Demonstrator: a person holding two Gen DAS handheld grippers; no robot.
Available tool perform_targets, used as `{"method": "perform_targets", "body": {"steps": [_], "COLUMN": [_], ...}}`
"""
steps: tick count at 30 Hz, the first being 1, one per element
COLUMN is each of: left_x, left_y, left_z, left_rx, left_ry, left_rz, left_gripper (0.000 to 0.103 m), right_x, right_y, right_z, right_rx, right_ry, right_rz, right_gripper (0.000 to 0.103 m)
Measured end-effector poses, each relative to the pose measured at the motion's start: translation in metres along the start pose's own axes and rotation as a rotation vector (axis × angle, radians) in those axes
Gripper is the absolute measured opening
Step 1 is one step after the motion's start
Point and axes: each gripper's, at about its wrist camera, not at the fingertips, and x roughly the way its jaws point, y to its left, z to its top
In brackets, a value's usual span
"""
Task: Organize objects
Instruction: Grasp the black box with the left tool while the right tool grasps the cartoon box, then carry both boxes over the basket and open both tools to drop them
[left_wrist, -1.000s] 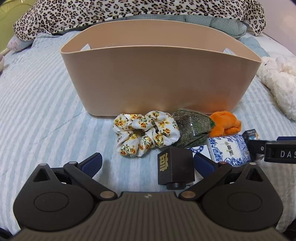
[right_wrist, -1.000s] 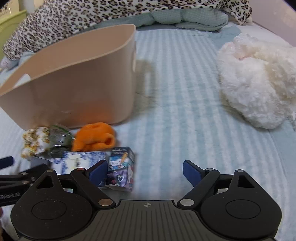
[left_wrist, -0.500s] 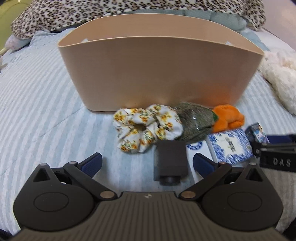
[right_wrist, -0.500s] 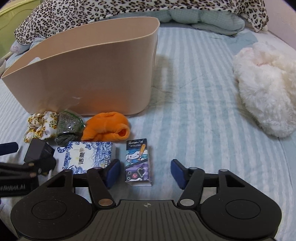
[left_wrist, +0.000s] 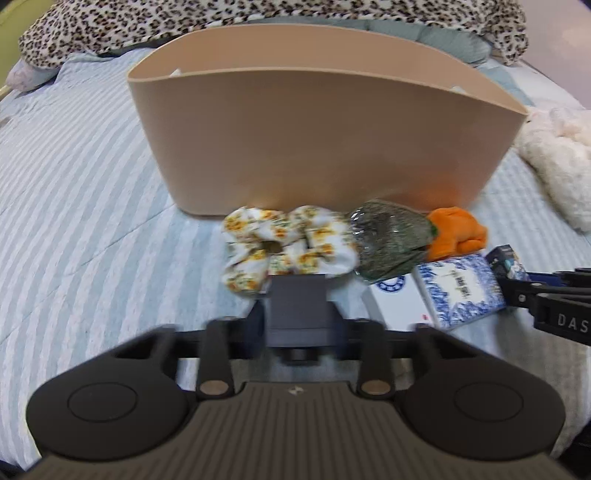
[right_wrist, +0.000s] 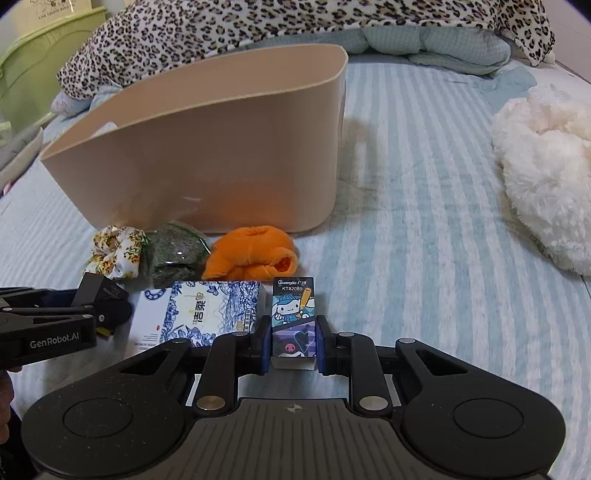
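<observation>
A beige tub (left_wrist: 317, 140) (right_wrist: 221, 147) stands on the striped bed. In front of it lie a floral scrunchie (left_wrist: 280, 247) (right_wrist: 116, 249), a green packet (left_wrist: 391, 240) (right_wrist: 173, 251), an orange plush (left_wrist: 458, 232) (right_wrist: 251, 256) and a blue-and-white tissue pack (left_wrist: 458, 288) (right_wrist: 207, 314). My left gripper (left_wrist: 299, 325) is shut on a small black box (left_wrist: 298, 314) (right_wrist: 101, 295) on the bed. My right gripper (right_wrist: 293, 341) is shut on a small cartoon card box (right_wrist: 293, 321) (left_wrist: 506, 258) lying on the bed.
A white fluffy plush (right_wrist: 546, 170) (left_wrist: 557, 155) lies to the right. A leopard-print blanket (right_wrist: 258, 26) and teal pillows (right_wrist: 428, 40) lie behind the tub. A green piece of furniture (right_wrist: 40, 48) stands at the far left.
Both grippers have closed: the left on the black box, the right on the cartoon card box. The right gripper moved left and forward to the card box.
</observation>
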Motion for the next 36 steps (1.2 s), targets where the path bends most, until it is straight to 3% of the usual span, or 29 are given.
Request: {"method": "perform_targets", "body": {"steps": [10, 22, 31, 36], "left_x": [-0.046, -0.11, -0.112, -0.082], "left_y": [0.0, 0.017, 0.019, 0.014], "left_z": [-0.003, 0.041, 0.096, 0.119], "left_rx": [-0.001, -0.001, 0.032, 0.038], "left_ry": [-0.063, -0.227, -0.306, -0.282], "left_rz": [0.009, 0.042, 0.092, 0.109], "left_gripper": [0.033, 0.033, 0.033, 0.033], "right_x": [-0.037, -0.099, -0.111, -0.091], "right_y": [-0.003, 0.008, 0.02, 0.03], "right_z": [0.002, 0.042, 0.096, 0.118], "right_rx": [0.021, 0.001, -0.03, -0.066], "right_ry": [-0.078, -0.244, -0.348, -0.346], "right_rz": [0.01, 0.062, 0.074, 0.054], "right_gripper": [0.021, 0.021, 0.021, 0.021]}}
